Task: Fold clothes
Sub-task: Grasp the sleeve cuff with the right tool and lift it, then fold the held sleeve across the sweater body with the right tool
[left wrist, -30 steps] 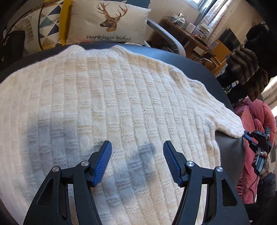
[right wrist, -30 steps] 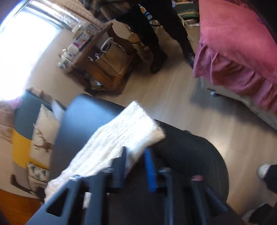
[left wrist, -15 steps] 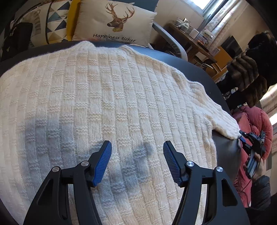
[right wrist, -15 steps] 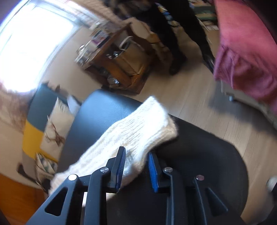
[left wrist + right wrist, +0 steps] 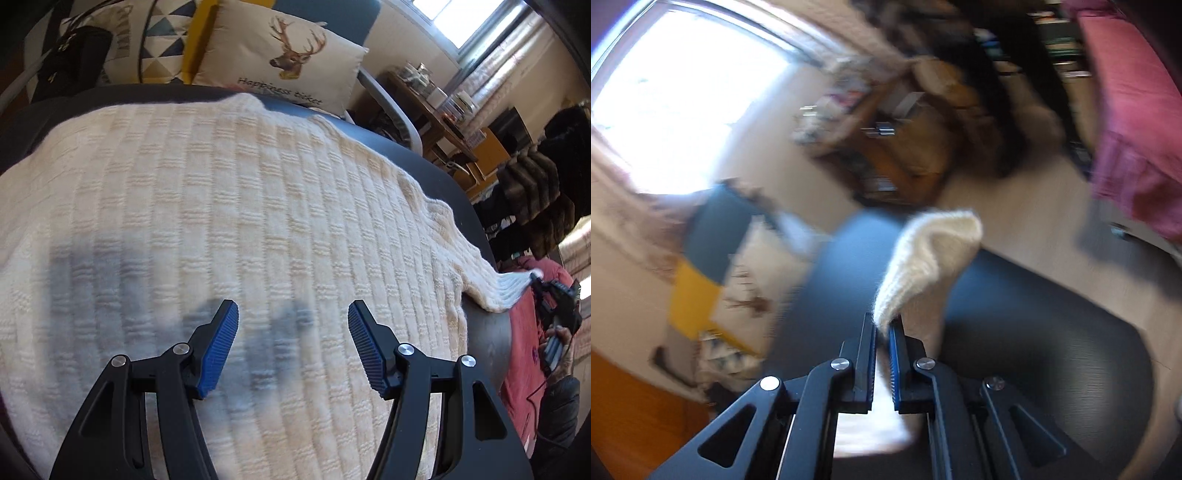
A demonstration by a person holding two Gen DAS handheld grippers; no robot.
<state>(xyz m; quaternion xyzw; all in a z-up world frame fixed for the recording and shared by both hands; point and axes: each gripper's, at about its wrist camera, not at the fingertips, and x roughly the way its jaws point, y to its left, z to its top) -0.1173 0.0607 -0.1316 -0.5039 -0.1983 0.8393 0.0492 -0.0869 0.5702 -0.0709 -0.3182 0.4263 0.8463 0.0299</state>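
Showing 2 wrist views of 1 cream knit sweater (image 5: pixel 229 206) spread flat over a dark round table (image 5: pixel 436 166), its body filling most of the top and 1 sleeve (image 5: pixel 491 284) trailing off the right edge. My left gripper (image 5: pixel 293 334) hangs above the lower body panel with its 2 blue pads wide apart and nothing between them. My right gripper (image 5: pixel 882 328) is clamped on the sleeve cuff (image 5: pixel 934 254), which stands up from the pinch and flops over at its tip; this view is blurred. I judge the knit soft, thick and fairly light, prone to stretching and sagging if lifted from 1 point. It should not slip from ribbed pads. Best holds, I think, are the denser edges: cuff, hem and shoulder seam, not the loose middle.
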